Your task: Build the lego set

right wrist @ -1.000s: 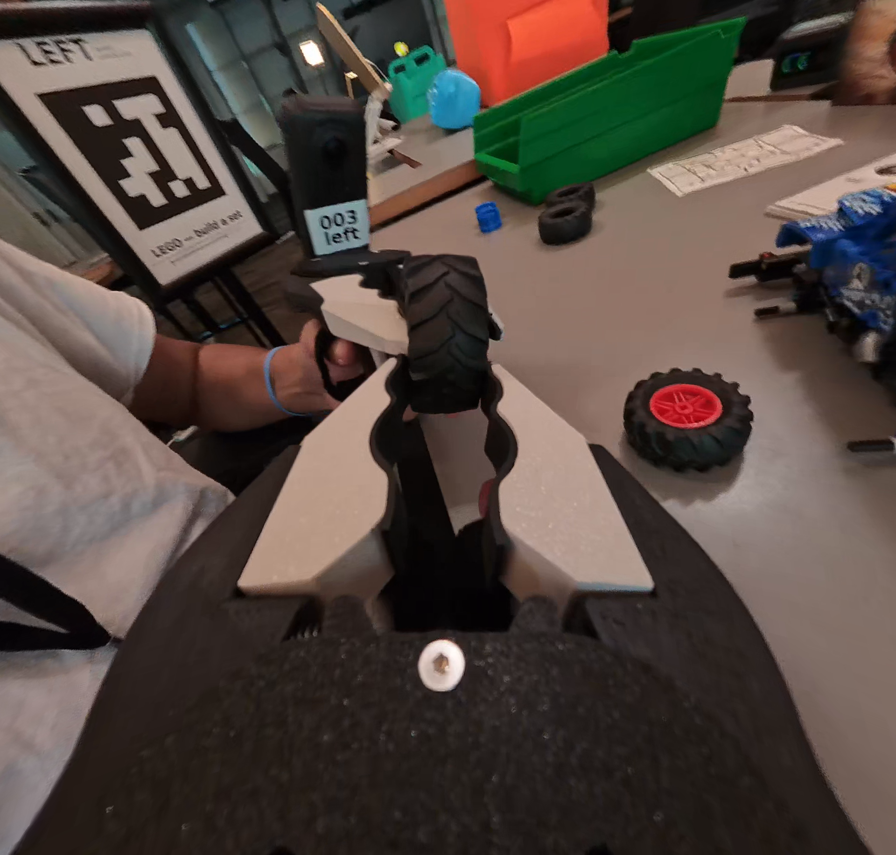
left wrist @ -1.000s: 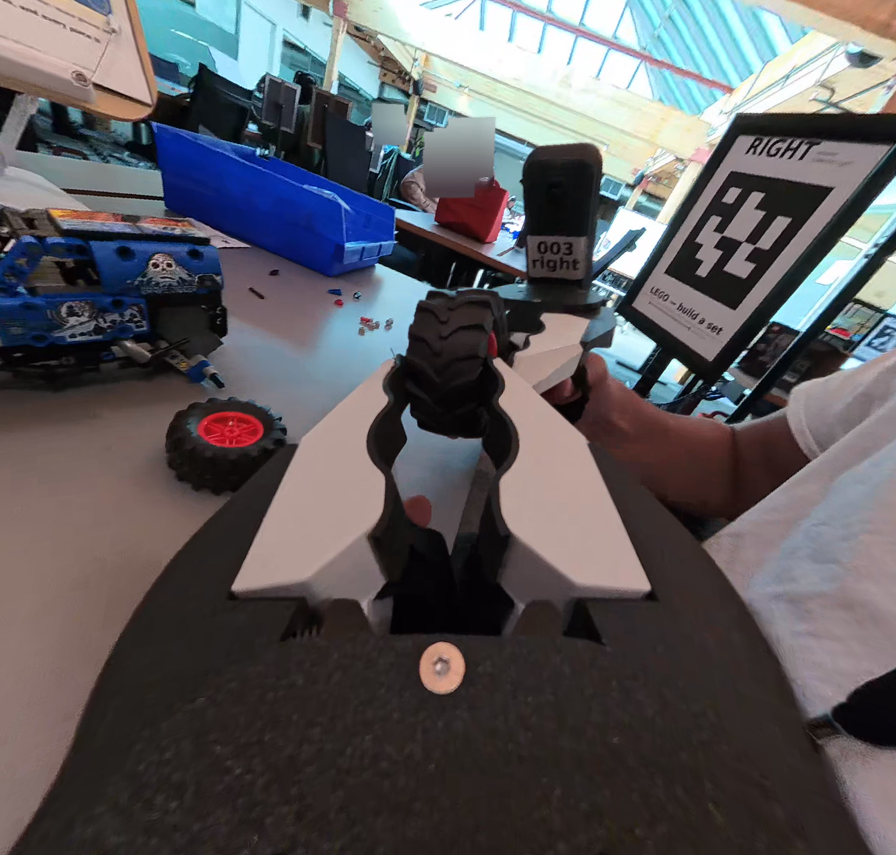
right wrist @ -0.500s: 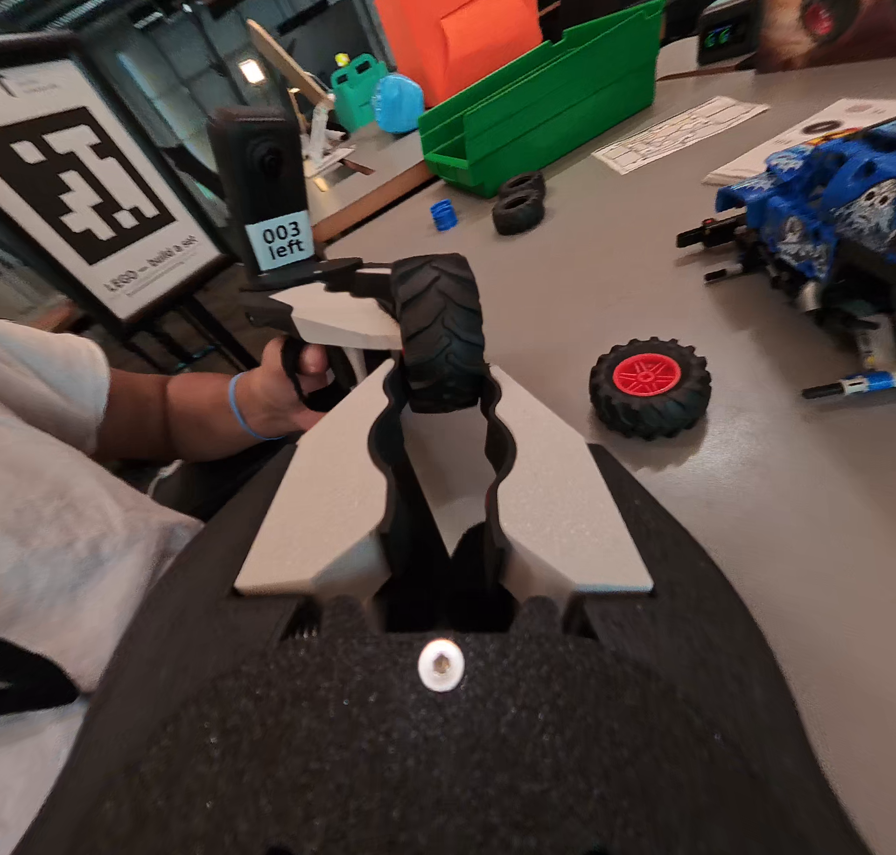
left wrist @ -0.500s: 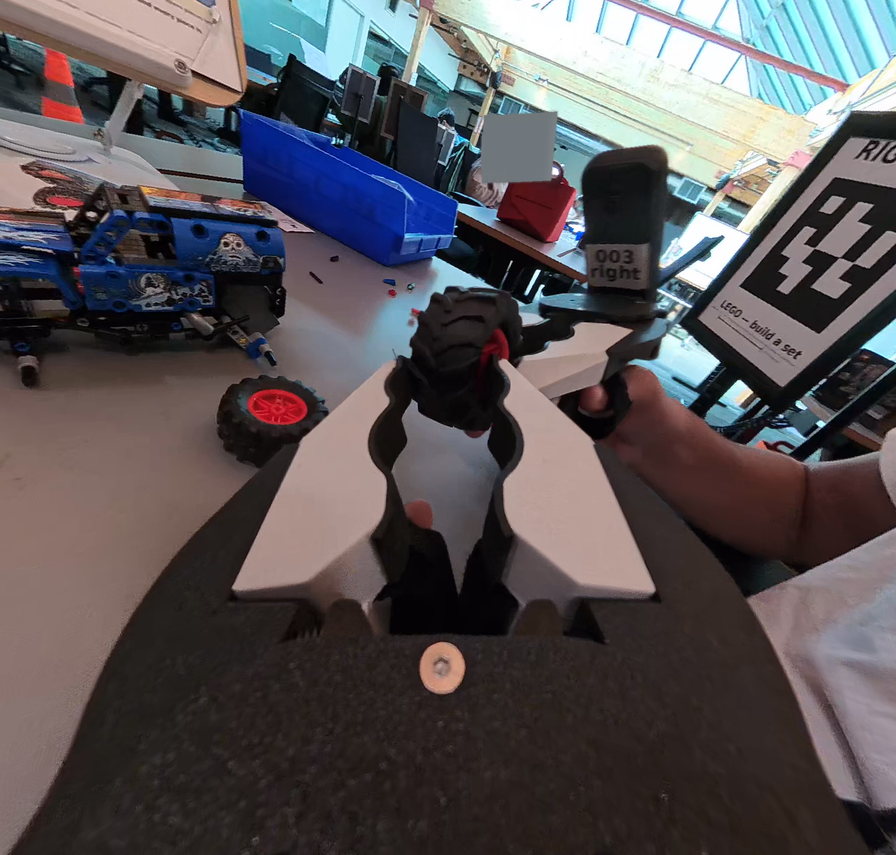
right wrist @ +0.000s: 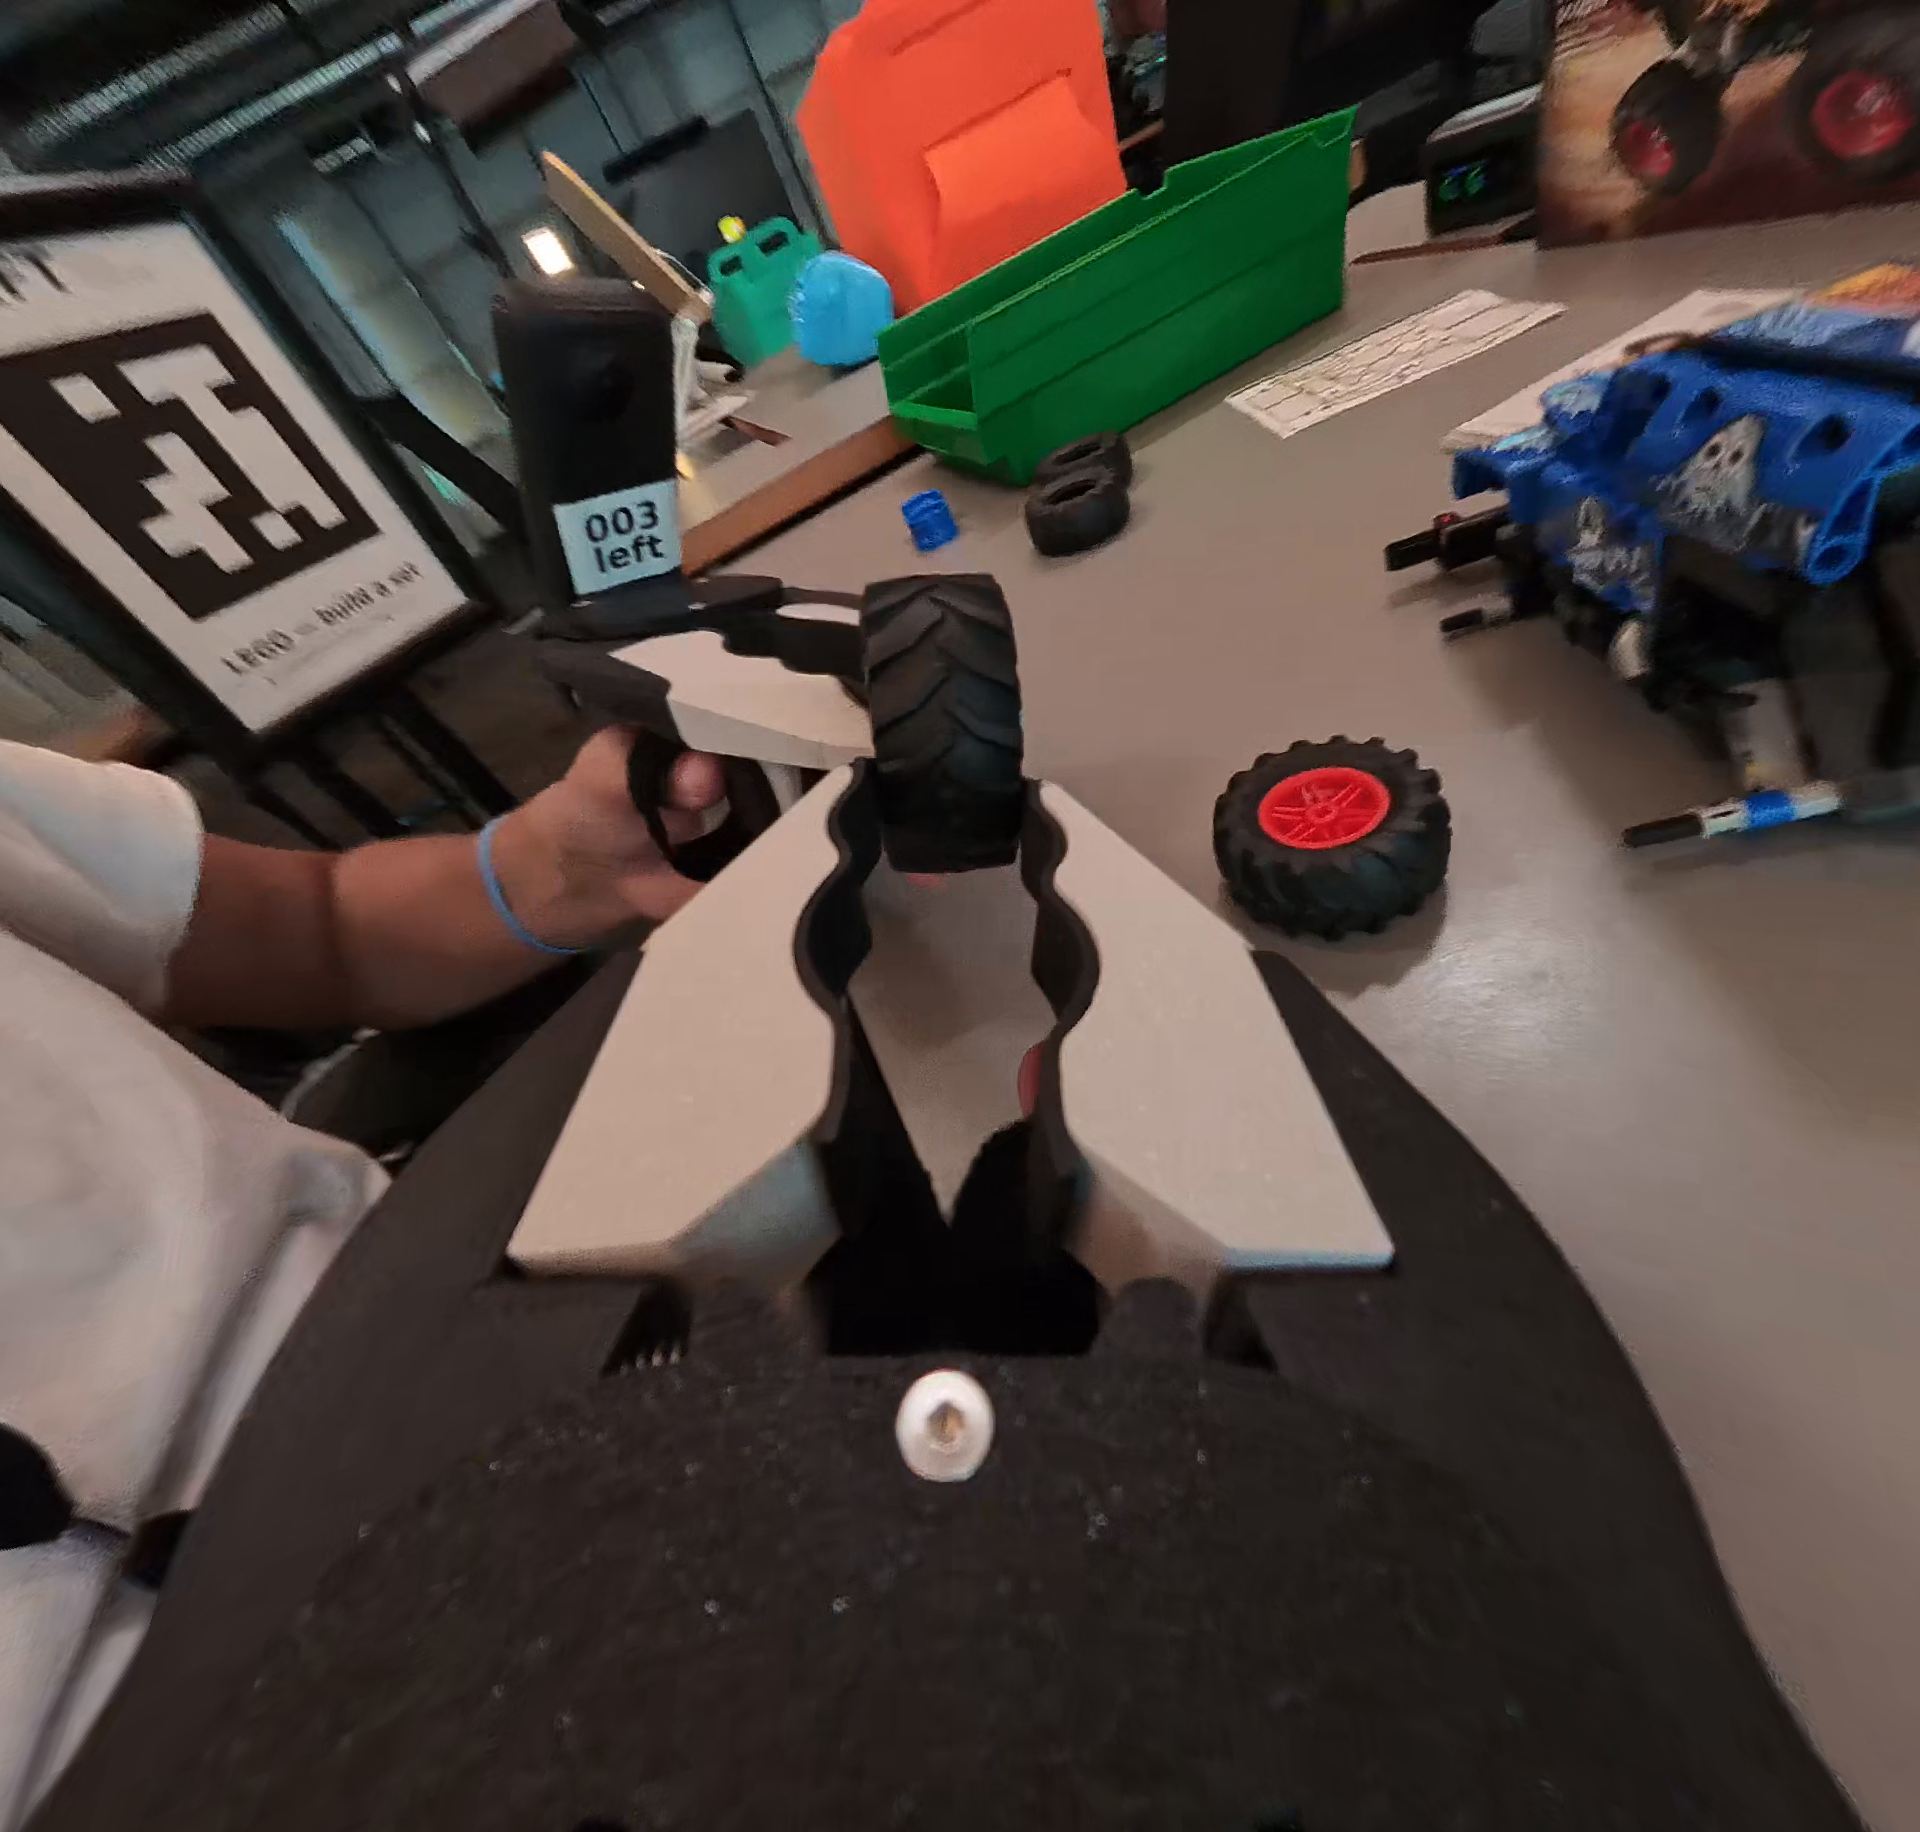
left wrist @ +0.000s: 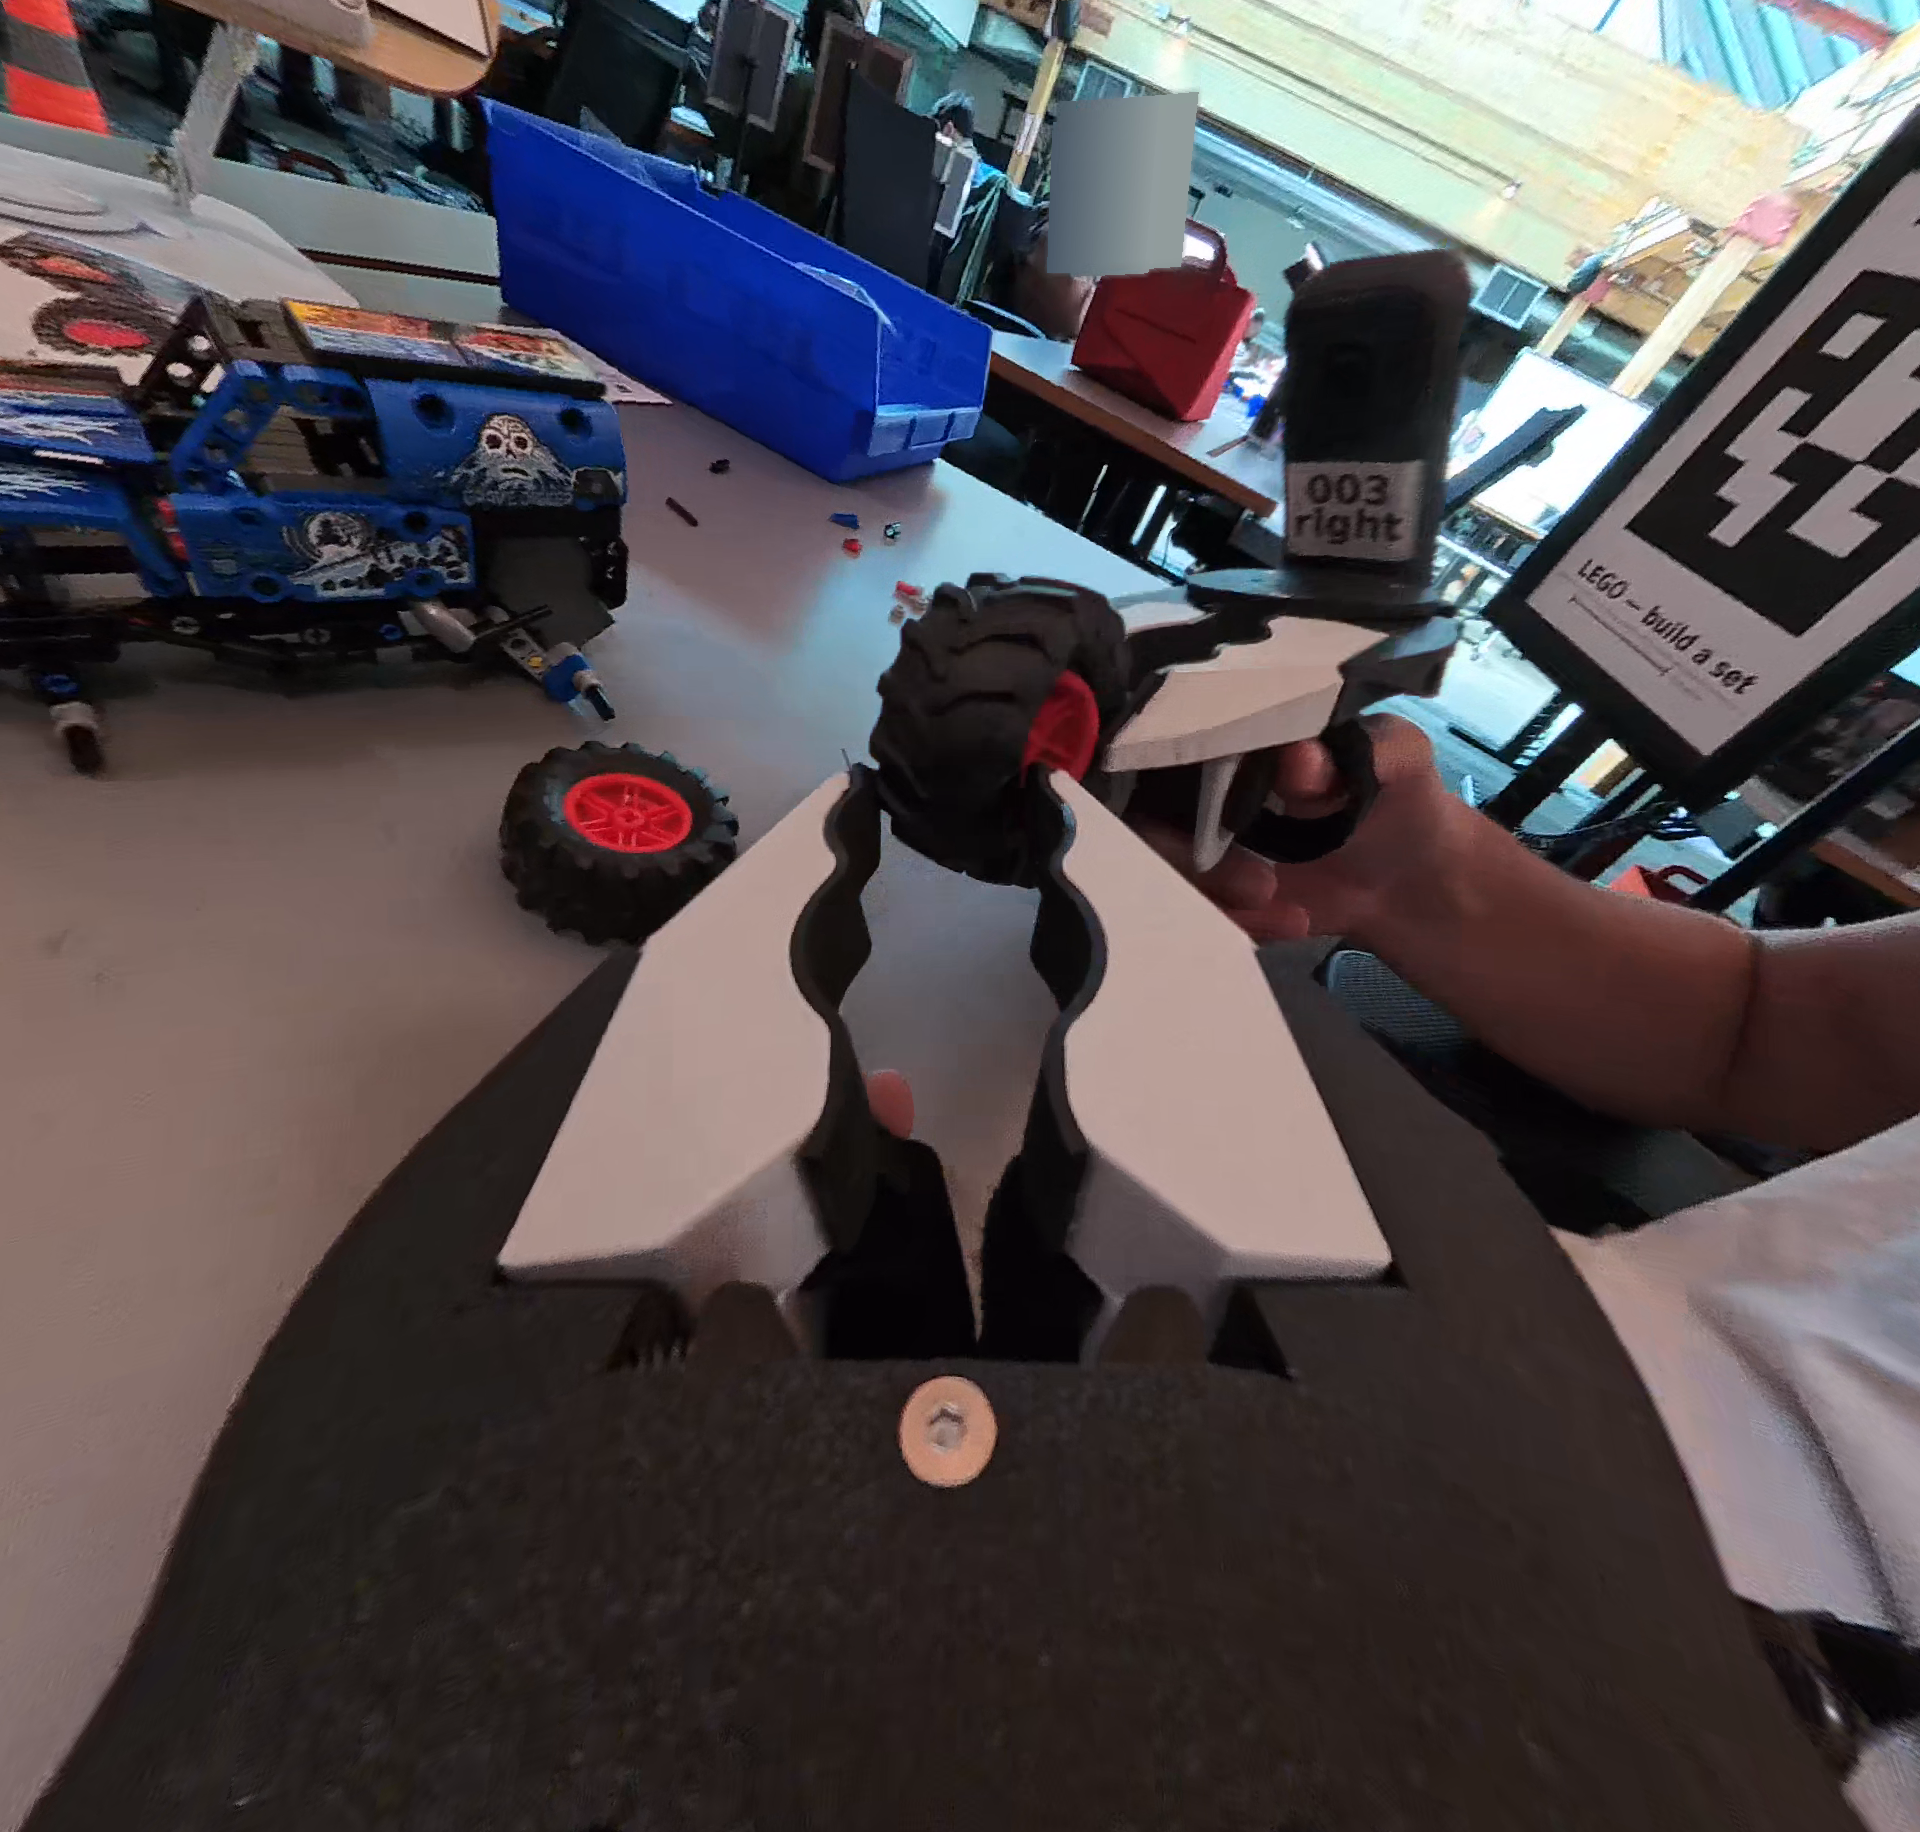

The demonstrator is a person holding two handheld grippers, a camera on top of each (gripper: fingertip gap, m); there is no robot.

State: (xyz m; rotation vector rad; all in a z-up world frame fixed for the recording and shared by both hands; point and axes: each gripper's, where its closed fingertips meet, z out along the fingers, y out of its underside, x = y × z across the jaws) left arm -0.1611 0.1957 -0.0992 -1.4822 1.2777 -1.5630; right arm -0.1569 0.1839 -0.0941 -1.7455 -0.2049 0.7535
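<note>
Ahead of the left tool [left wrist: 951, 795], the held tyre [left wrist: 987, 722] and the right tool [right wrist: 945, 806] block the way. Down to its left lies a loose wheel [left wrist: 619, 826]; beyond that, the blue truck [left wrist: 312, 494] — bare counter [left wrist: 260, 1003] lies between them.

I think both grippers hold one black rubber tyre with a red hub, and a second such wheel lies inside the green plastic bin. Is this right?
Not quite. The second black rubber wheel with a red hub lies flat on the grey table, not in the green plastic bin, as the right wrist view shows. The rest holds.
</note>
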